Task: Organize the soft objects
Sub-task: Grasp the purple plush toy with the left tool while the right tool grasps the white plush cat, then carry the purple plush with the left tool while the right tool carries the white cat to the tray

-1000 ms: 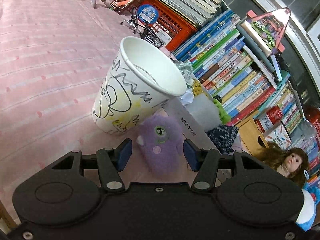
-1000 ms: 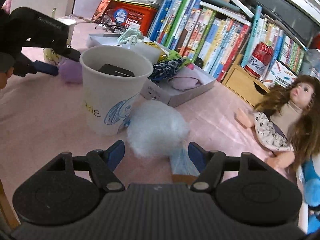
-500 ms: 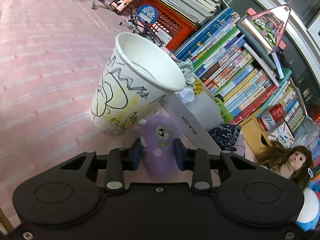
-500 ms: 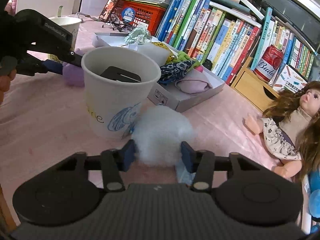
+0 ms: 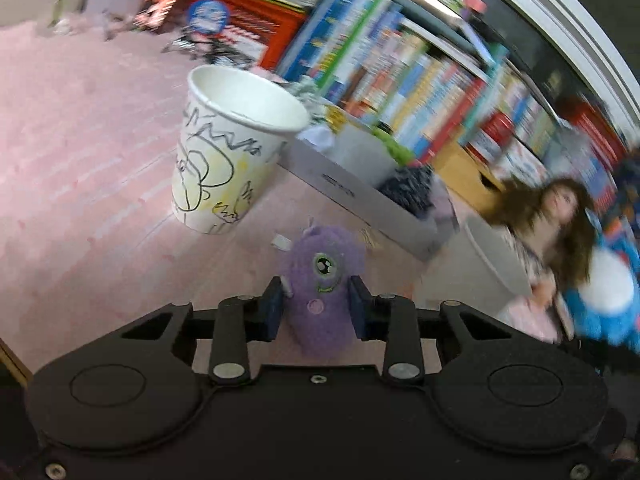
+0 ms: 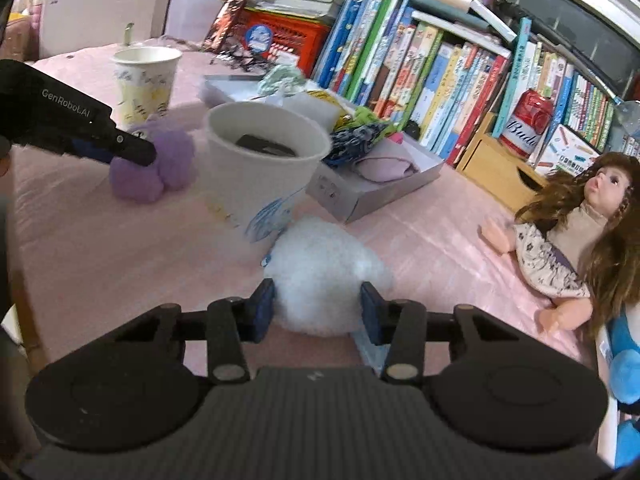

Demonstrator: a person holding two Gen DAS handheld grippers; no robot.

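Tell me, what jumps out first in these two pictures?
A fuzzy purple one-eyed monster toy is pinched in the left claw, just in front of a white paper cup with black and yellow scribbles. A fluffy white ball of stuffing is squeezed in the right claw, close to a white paper cup with a blue drawing. A long-haired brown doll lies on the pink cloth to the right.

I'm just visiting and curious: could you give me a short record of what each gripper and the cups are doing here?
left gripper: closed on the purple plush toy
right gripper: closed on the white fluffy ball
scribbled cup: upright, beyond the purple toy
blue-drawing cup: upright, behind the white ball, something dark inside
surface: pink tablecloth
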